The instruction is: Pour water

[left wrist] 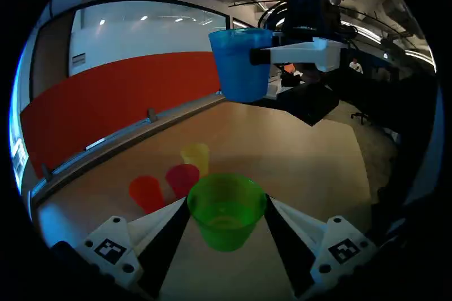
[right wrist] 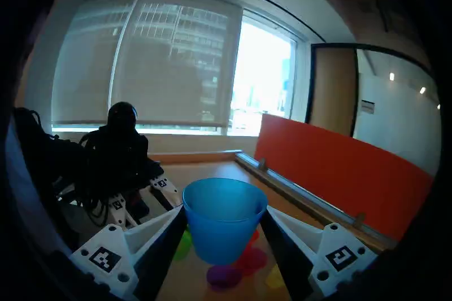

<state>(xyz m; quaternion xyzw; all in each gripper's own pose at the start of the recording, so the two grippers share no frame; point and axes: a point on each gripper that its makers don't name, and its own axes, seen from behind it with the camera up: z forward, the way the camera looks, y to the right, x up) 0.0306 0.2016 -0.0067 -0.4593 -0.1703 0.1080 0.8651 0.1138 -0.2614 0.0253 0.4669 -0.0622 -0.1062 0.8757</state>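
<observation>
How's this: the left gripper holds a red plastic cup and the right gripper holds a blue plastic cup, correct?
Not quite. The left gripper holds a translucent green plastic cup, not a red one; the left gripper view shows it. The right gripper does hold a translucent blue plastic cup.

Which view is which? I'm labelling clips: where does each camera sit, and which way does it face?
Left gripper view: on the left gripper, low over the table, facing the red partition; its fingers hold a green cup.
Right gripper view: on the right gripper, raised, facing the windows; its fingers hold a blue cup.
Shared: the blue cup, the red partition.
</observation>
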